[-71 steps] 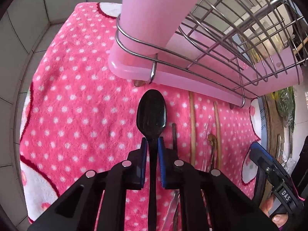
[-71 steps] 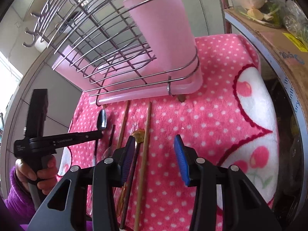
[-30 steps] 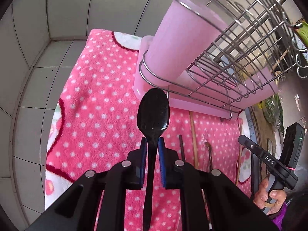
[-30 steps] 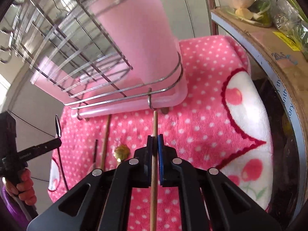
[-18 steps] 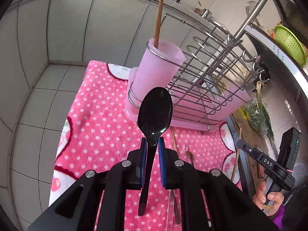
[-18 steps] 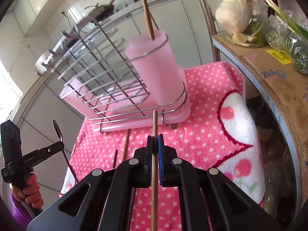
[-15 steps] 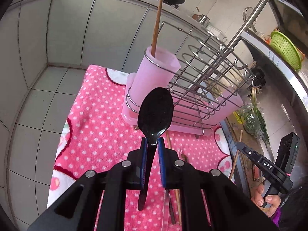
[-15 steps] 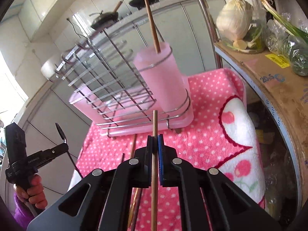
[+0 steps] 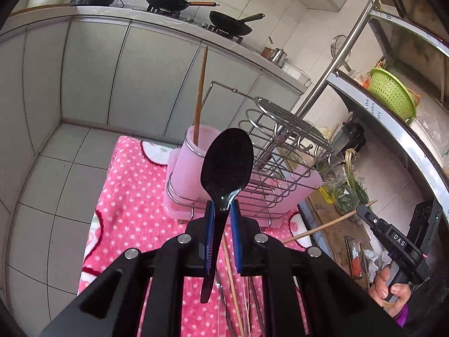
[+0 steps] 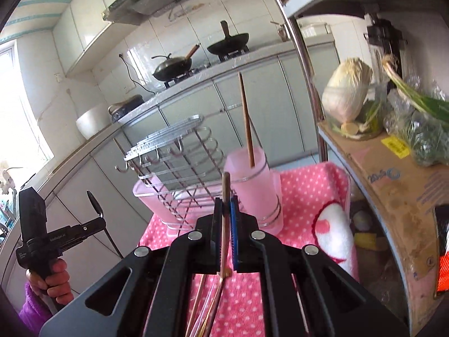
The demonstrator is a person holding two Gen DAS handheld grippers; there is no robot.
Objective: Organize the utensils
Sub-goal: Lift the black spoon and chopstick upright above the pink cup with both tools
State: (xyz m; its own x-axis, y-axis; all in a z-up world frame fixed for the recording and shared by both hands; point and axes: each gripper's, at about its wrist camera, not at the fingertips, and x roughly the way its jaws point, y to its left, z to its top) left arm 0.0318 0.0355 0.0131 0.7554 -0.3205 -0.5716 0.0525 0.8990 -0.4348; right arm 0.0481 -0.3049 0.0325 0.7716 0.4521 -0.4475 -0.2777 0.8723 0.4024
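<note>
My left gripper (image 9: 222, 210) is shut on a black plastic spoon (image 9: 227, 163), bowl up, held high above the pink dotted towel (image 9: 132, 202). My right gripper (image 10: 227, 205) is shut on a wooden chopstick (image 10: 225, 191), also raised. Ahead stands a wire dish rack (image 9: 280, 151) with a pink utensil cup (image 9: 190, 168) that holds one wooden chopstick (image 9: 199, 95). The cup (image 10: 252, 185) shows in the right wrist view too, just beyond my chopstick tip. The left gripper with the spoon (image 10: 95, 205) shows at the left there. More chopsticks and utensils (image 9: 233, 280) lie on the towel below.
A metal shelf post (image 9: 345, 56) and a cardboard-topped shelf with cabbage (image 10: 345, 95) and greens (image 10: 421, 129) stand on the right. Grey cabinets and a counter with woks (image 9: 168, 0) run behind. Tiled floor (image 9: 56, 182) lies left of the towel.
Both grippers have risen well above the towel and pulled back from the rack. The right gripper closed on a chopstick and lifted it; the left kept the spoon.
</note>
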